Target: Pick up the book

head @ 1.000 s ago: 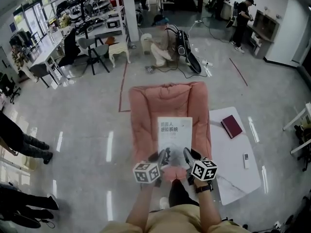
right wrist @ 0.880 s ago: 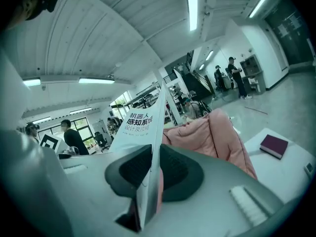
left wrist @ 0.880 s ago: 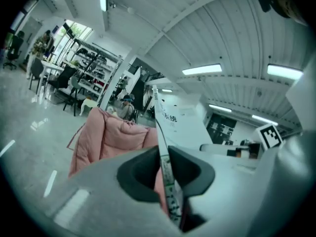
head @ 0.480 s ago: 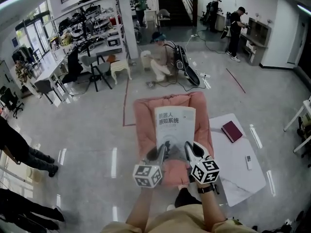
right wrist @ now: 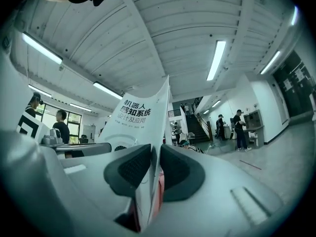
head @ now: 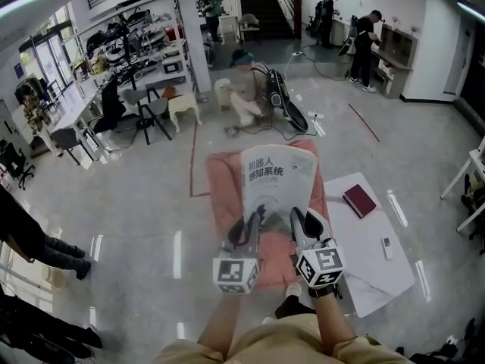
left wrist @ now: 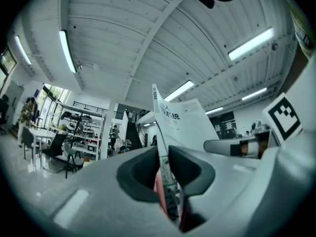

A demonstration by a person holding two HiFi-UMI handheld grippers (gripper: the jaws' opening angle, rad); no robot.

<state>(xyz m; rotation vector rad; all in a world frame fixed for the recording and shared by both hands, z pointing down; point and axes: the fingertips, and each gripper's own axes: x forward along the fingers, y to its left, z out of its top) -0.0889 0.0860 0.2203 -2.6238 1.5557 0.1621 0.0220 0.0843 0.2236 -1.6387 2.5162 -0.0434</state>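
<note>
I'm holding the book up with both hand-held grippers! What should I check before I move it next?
1. Left hand-held gripper pinching the white book: ok, the bottom edge sits between its jaws.
2. Right hand-held gripper pinching it too: ok, though its jaws have just opened a little, with the book between them.
3. Book lifted off the pink chair: ok.
4. Book held straight: not ok, it bows.
5. Red book on the white table out of the way: ok.
</note>
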